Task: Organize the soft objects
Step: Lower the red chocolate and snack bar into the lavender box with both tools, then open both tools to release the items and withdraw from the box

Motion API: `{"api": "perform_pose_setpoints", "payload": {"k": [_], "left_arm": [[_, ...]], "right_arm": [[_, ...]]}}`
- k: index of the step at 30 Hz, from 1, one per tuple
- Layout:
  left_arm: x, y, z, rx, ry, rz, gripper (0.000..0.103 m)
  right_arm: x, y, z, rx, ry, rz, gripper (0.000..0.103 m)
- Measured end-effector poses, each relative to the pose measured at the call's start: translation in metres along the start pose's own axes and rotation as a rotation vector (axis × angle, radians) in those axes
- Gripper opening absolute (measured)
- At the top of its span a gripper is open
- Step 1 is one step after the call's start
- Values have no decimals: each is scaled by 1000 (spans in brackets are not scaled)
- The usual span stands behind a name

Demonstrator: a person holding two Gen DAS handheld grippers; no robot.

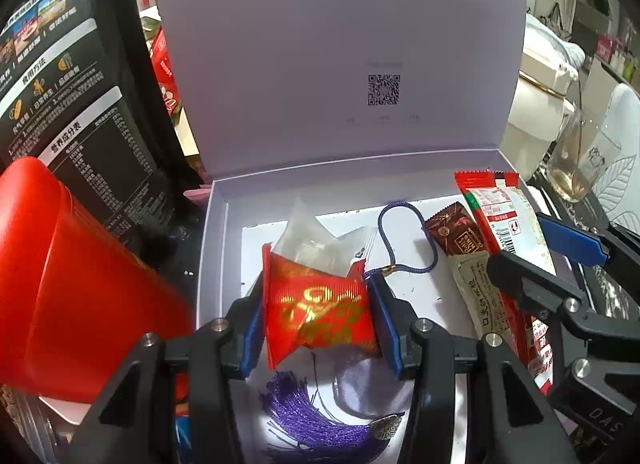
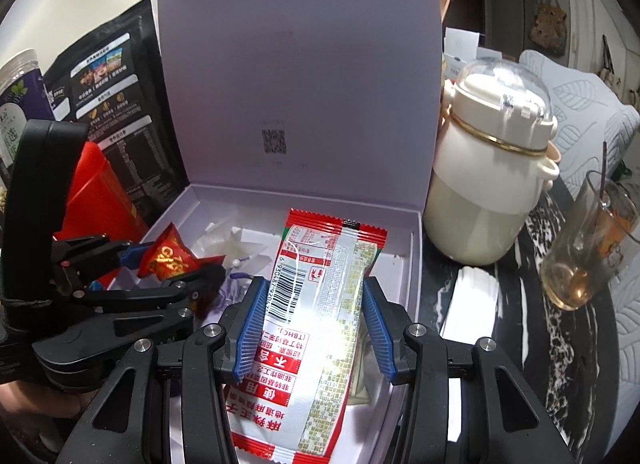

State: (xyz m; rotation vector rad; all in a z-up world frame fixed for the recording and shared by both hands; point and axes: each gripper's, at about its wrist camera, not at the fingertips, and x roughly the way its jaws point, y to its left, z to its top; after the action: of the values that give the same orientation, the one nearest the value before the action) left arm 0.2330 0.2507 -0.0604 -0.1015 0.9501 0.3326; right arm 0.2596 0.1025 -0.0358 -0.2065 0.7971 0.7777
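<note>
Over the open white box (image 1: 212,248): left gripper (image 1: 318,304) fingers clamped on red gold-lettered packet (image 1: 320,308), writing unreadable; right gripper (image 2: 316,328) fingers seemingly gripping red-edged snack bag (image 2: 320,304) marked "(TBHC)", barcode showing.

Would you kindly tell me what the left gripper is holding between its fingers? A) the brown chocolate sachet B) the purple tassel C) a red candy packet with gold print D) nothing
C: the left gripper has its blue fingers pressed on either side of the red candy packet, above the white box.
</note>
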Motion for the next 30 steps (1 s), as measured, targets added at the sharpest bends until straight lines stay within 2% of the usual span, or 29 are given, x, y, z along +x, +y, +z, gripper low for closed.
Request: {"api": "perform_pose_setpoints", "payload": {"k": [12, 19, 23, 26, 28, 29, 30], "left_arm": [[10, -2, 1, 7, 21, 20, 47], [10, -3, 4, 21, 28, 32, 48], [9, -9, 6, 38, 33, 42, 48], [8, -9, 7, 11, 58, 21, 54], [6, -9, 8, 7, 58, 7, 55], [6, -10, 8, 11, 60, 9, 55], [6, -11, 8, 9, 64, 5, 55]], "right_arm": [[19, -2, -3, 21, 105, -17, 48], [20, -2, -3, 30, 112, -14, 48], [22, 0, -2, 25, 119, -8, 52], [20, -2, -1, 36, 126, -9, 53], [16, -2, 1, 42, 112, -8, 56], [13, -3, 2, 48, 101, -13, 65], [9, -4, 3, 55, 91, -15, 67]]}}
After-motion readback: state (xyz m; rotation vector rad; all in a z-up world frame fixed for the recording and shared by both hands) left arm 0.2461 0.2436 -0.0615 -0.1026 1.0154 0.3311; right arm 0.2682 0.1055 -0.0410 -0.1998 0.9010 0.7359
